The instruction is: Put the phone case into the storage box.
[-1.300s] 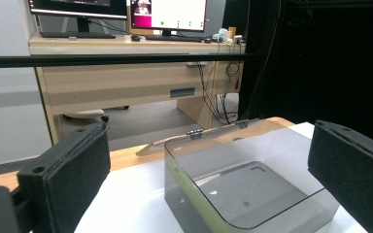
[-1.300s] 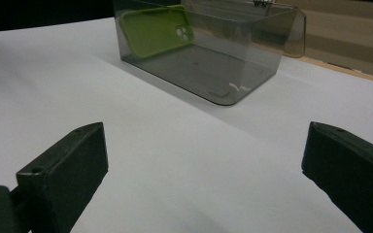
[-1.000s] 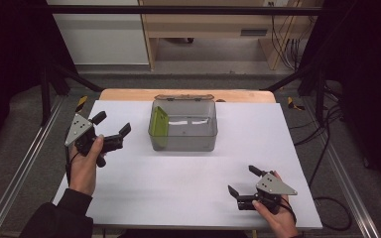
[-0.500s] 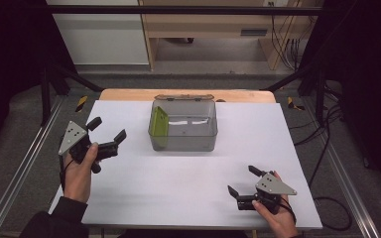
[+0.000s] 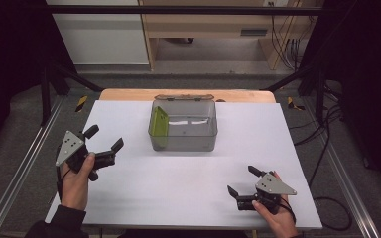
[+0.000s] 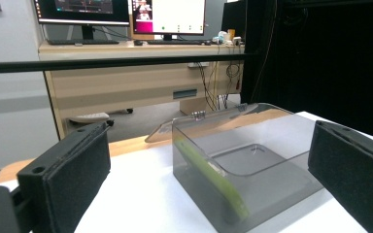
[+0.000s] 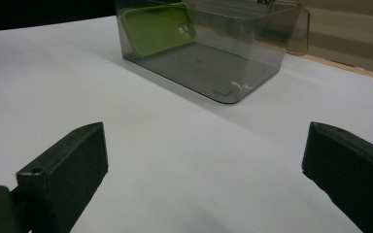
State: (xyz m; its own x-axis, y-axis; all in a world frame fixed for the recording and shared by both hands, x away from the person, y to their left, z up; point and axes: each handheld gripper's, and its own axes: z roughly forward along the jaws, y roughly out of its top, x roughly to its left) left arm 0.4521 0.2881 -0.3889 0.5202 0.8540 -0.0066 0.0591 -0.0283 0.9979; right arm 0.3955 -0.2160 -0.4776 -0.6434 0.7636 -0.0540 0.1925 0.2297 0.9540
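- The left gripper (image 5: 103,140) is hovering above the table's left side with its fingers (image 6: 68,177) spread wide and gripping nothing.
- The right gripper (image 5: 242,181) is resting low near the front right, its fingers (image 7: 65,167) likewise parted and empty.
- Both are pointing toward the clear smoky-grey plastic box (image 5: 184,125), which is sitting well apart from them at the middle of the white table (image 5: 178,183), toward its far edge.
- A lime-green phone case (image 5: 158,122) is leaning tilted against the box's left inner wall.
- Judging by this, the work is sitting at a pause or approach stage; the next move is probably calling for one gripper to be reaching over the open rim and closing on the case's upper edge.
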